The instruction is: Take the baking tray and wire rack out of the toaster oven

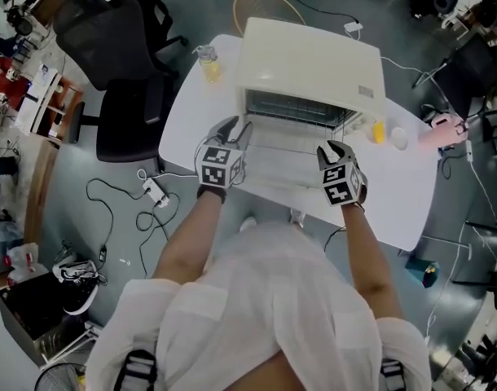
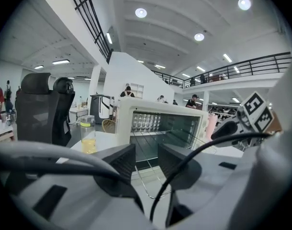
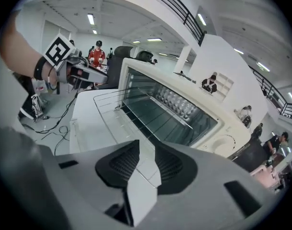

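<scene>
The cream toaster oven (image 1: 314, 59) stands on the white table (image 1: 191, 112) with its door folded down. Its wire rack (image 1: 281, 149) is drawn partway out over the door. My left gripper (image 1: 239, 130) is at the rack's left front and my right gripper (image 1: 334, 149) at its right front. In the left gripper view the jaws (image 2: 147, 159) stand apart, and a corner of the rack (image 2: 141, 181) shows through the gap. In the right gripper view the jaws (image 3: 147, 163) are open too, above the door's pale edge, with the rack (image 3: 110, 107) beyond. I cannot make out the baking tray.
A bottle of yellow liquid (image 1: 208, 63) stands left of the oven. A small yellow item (image 1: 379, 130) and a white cup (image 1: 399, 137) sit to its right. A black office chair (image 1: 122, 63) is beside the table's left edge, with cables on the floor below.
</scene>
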A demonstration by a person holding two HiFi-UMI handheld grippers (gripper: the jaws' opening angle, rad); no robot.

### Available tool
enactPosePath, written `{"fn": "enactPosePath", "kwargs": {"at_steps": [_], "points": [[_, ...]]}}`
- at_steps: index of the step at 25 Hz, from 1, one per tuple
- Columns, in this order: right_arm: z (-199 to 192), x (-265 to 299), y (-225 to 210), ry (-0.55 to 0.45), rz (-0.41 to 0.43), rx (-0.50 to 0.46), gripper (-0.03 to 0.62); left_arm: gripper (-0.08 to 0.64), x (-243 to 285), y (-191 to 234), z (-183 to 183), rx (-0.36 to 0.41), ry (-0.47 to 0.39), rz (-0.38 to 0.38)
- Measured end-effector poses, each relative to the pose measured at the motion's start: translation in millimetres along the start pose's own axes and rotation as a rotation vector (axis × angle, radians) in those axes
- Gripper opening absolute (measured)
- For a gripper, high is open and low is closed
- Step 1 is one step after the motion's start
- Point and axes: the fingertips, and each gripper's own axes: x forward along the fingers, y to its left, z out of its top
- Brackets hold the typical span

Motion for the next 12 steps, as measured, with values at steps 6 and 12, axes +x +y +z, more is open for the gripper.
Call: {"fn": "enactPosePath", "kwargs": {"at_steps": [6, 12], "points": [[-22.0, 10.2, -41.6, 0.08, -0.104, 0.126, 0.102, 0.123, 13.1, 4.6, -17.9, 0.035, 0.099, 0.065], [-41.3, 23.6, -60.8, 0.143, -0.142, 0.284, 0.107, 0.132, 20.3, 15.5, -34.7, 0.023, 0.183, 0.14]]}}
